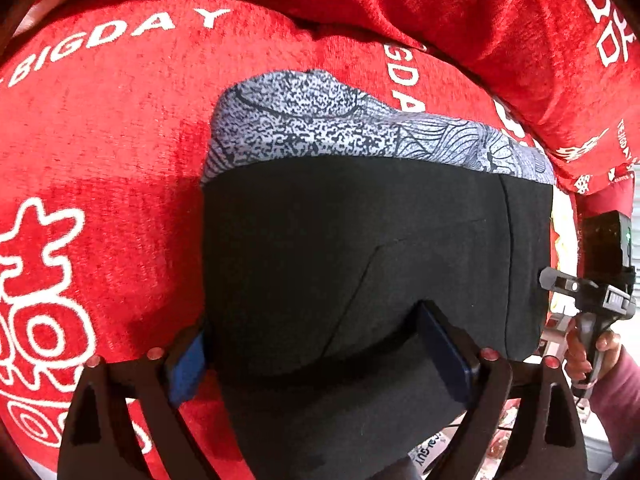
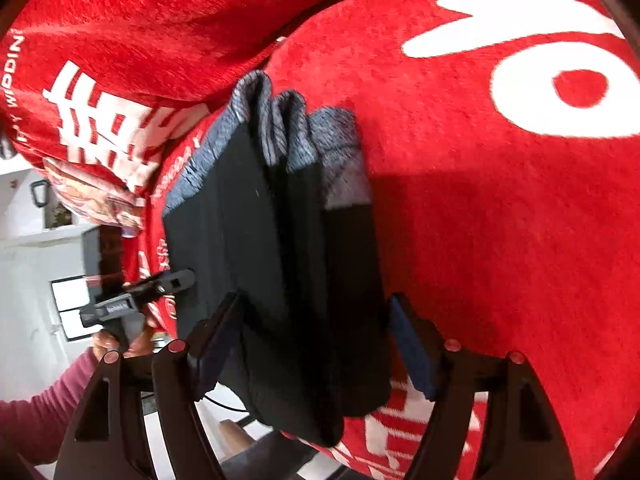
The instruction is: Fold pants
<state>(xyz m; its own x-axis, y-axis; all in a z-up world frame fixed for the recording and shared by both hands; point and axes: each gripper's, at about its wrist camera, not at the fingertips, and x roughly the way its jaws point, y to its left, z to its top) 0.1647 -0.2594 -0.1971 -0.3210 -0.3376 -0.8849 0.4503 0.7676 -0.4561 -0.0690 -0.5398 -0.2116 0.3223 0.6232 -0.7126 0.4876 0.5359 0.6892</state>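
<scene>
Since the pants (image 1: 360, 248) already sit as one compact black bundle with a grey patterned band on the red blanket (image 1: 104, 168), this looks like the tail end of the fold. Both tools straddle its near edge: the left gripper (image 1: 316, 356) and right gripper (image 2: 316, 344) each have jaws spread wide, pads not visibly pressing the cloth. Next move, I'd guess: back off or pat it flat. Count: one pants bundle, two grippers, one blanket.

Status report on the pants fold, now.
Left gripper open, straddling folded black pants. Right gripper open, same. Pants stacked on red blanket. Nothing in the way.
</scene>
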